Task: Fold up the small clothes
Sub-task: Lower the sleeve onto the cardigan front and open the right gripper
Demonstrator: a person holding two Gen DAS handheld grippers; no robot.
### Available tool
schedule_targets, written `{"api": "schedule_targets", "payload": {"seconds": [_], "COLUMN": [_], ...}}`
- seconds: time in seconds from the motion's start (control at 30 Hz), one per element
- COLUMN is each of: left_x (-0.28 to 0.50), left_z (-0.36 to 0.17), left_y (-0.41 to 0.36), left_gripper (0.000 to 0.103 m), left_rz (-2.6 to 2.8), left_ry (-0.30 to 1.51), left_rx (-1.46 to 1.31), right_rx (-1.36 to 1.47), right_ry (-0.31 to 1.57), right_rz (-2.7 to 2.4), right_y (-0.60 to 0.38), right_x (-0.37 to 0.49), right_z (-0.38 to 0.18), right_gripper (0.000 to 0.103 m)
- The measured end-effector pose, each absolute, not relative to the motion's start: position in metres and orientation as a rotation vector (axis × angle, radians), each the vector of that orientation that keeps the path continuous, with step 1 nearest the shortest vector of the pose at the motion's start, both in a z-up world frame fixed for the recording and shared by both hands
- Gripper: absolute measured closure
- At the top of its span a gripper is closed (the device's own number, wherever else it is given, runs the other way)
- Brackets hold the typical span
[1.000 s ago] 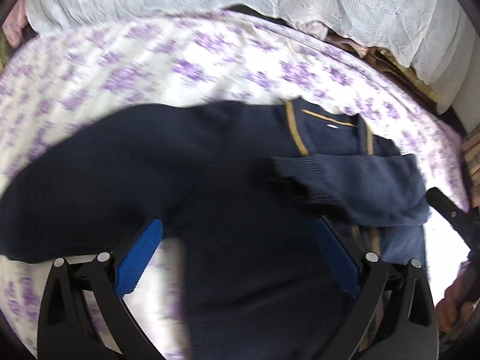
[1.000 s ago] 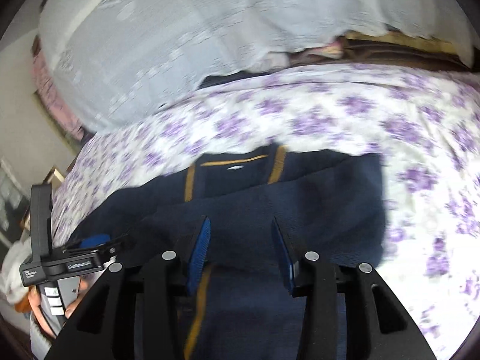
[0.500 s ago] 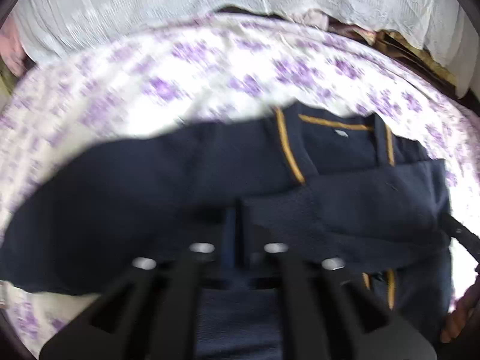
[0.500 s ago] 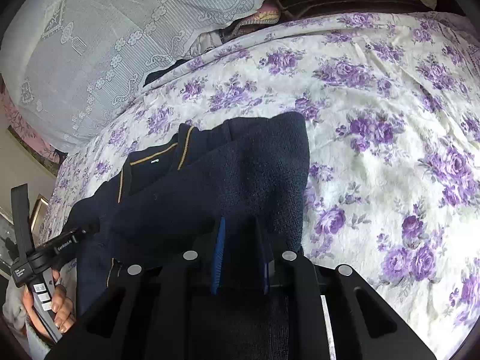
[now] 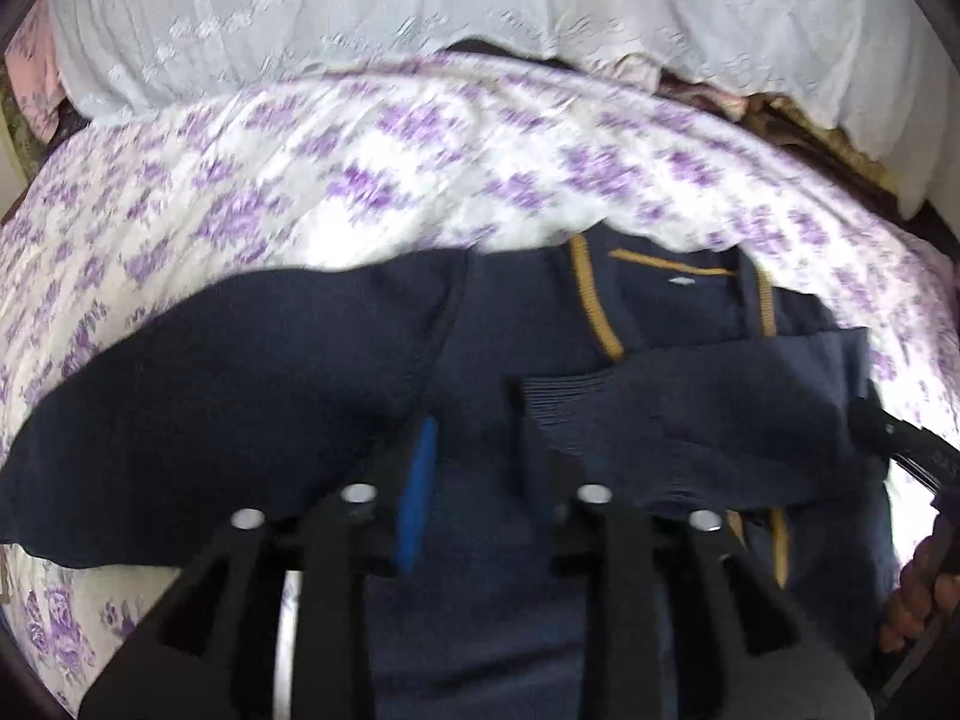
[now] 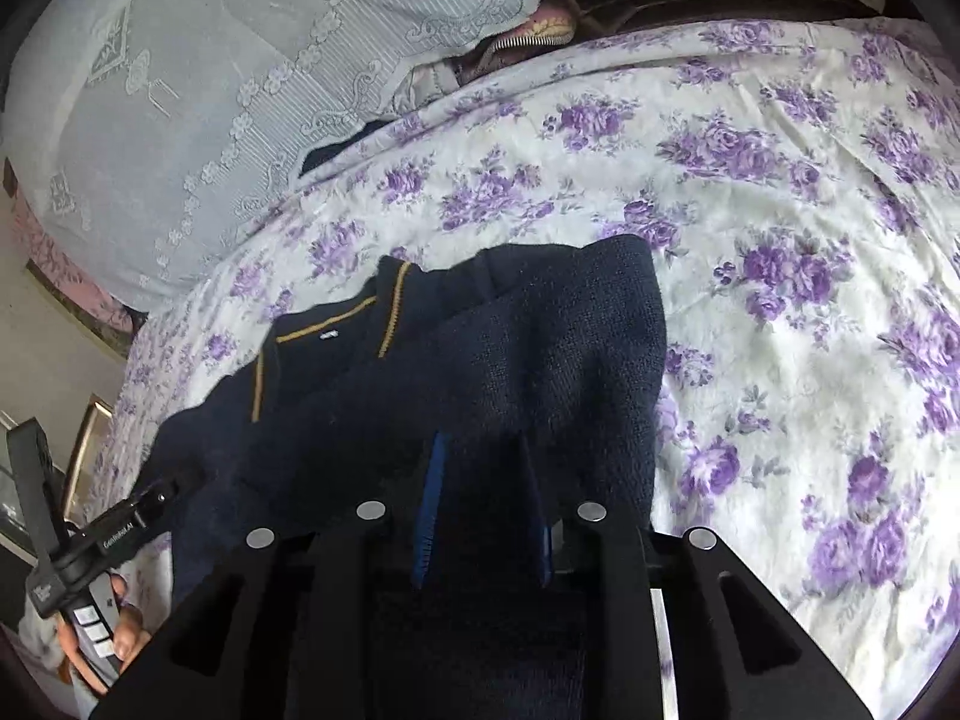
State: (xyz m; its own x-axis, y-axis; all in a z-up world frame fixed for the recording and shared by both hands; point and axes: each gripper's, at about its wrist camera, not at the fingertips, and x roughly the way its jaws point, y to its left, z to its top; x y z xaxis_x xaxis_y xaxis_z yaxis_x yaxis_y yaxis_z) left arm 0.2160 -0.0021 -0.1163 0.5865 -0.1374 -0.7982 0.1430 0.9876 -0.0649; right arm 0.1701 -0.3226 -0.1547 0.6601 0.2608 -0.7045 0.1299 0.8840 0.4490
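On the purple-flowered white bedspread (image 5: pixel 372 180) a navy knitted sweater with mustard-yellow trim at the neck (image 5: pixel 516 324) lies flat, neckline away from the cameras. Its left sleeve (image 5: pixel 198 396) is spread out toward the left edge of the left wrist view, not yet folded. The right sleeve (image 5: pixel 696 420) is already laid across the chest, its ribbed cuff near the middle.

The left gripper (image 5: pixel 471 450) hangs over the sweater's body beside that cuff. Its jaws have just been opening and now stand at a narrow gap, with cloth under them but, as far as the blurred view shows, nothing pinched. The right gripper (image 6: pixel 483 480) sits at the sweater's right side; its jaws too have just parted a little, and dark knit fills the gap, so I cannot tell whether they grip it.

The step in hand seems to be settling the right sleeve fold. Done well, both tools let go cleanly, lift straight up without dragging the knit, and the left one next goes to the spread sleeve's cuff.
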Motion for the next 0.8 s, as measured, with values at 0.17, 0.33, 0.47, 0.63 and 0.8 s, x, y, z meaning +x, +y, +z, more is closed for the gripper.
{"api": "schedule_targets", "payload": {"seconds": [0.17, 0.33, 0.47, 0.63, 0.8], "left_x": [0.211, 0.216, 0.208, 0.177, 0.152], "left_z": [-0.121, -0.148, -0.134, -0.102, -0.078], "left_y": [-0.034, -0.036, -0.023, -0.017, -0.022], "left_gripper": [0.022, 0.009, 0.010, 0.010, 0.009], "left_rz": [-0.108, -0.053, -0.061, -0.108, -0.124], "left_ry": [0.899, 0.927, 0.932, 0.891, 0.919], "left_rx": [0.165, 0.204, 0.142, 0.095, 0.046], "right_rx": [0.465, 0.440, 0.467, 0.444, 0.445], "right_ry": [0.867, 0.872, 0.837, 0.721, 0.671], "right_rz": [0.104, 0.100, 0.085, 0.028, 0.002], "right_y": [-0.316, -0.313, -0.312, -0.301, -0.279], "right_x": [0.153, 0.154, 0.146, 0.127, 0.116], "right_z": [-0.156, -0.162, -0.154, -0.116, -0.081], "right_gripper": [0.063, 0.061, 0.051, 0.028, 0.014]}}
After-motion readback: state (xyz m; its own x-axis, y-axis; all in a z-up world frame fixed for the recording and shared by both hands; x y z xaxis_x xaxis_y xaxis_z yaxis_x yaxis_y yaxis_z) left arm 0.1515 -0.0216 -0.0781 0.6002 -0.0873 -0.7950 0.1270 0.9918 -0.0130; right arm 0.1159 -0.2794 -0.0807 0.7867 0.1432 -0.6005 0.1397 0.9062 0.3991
